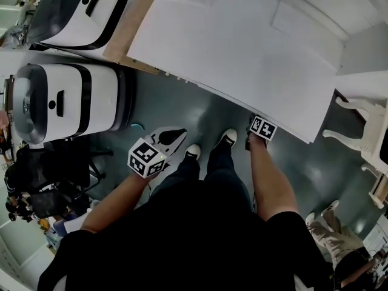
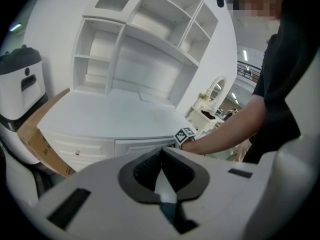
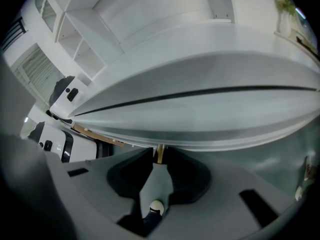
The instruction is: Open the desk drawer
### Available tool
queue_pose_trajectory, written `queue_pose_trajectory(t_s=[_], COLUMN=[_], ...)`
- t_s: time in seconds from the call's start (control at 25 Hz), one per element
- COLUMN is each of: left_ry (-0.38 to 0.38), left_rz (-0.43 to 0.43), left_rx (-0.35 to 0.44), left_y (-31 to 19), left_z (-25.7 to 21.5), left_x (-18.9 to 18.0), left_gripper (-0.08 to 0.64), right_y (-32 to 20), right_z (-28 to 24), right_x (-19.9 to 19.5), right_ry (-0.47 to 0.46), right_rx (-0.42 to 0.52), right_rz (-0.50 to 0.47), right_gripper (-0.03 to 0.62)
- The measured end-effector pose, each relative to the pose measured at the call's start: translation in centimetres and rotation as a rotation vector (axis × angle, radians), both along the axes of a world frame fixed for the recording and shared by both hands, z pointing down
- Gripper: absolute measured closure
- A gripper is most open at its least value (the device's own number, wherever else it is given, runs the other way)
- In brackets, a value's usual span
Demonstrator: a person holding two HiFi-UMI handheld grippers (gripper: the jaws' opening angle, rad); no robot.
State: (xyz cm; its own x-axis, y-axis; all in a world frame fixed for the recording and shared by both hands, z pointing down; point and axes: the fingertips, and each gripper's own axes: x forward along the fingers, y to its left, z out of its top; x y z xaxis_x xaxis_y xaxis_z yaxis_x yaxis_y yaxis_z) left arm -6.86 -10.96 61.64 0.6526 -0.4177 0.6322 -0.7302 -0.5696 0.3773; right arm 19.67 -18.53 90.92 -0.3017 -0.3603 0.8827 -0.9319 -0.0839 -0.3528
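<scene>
Now right tool [image 3: 159,159] pinches slim brass knob [image 3: 160,152]; left tool [image 2: 161,150] pressed together.

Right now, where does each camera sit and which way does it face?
Head view: on the person's head, looking steeply down at the desk; arms, legs, left gripper show.
Left gripper view: on that gripper, facing the desk front; shut jaws, right arm show.
Right gripper view: on the right gripper, under the desk edge; jaws on a brass knob.
All share the desk.
</scene>
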Motion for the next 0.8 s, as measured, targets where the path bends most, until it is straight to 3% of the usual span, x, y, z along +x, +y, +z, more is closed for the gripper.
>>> queue_pose_trajectory(t_s=[0.8], left_ry=[0.027], left_rz=[0.009], left_rx=[-0.02], left_y=[-0.1], left_z=[1.2], left_x=[-0.5], left_gripper=[0.551], right_y=[0.0], right_z=[0.3], right_x=[0.2], right_ry=[0.028], right_rx=[-0.081], right_rz=[0.052], right_gripper=[0.512])
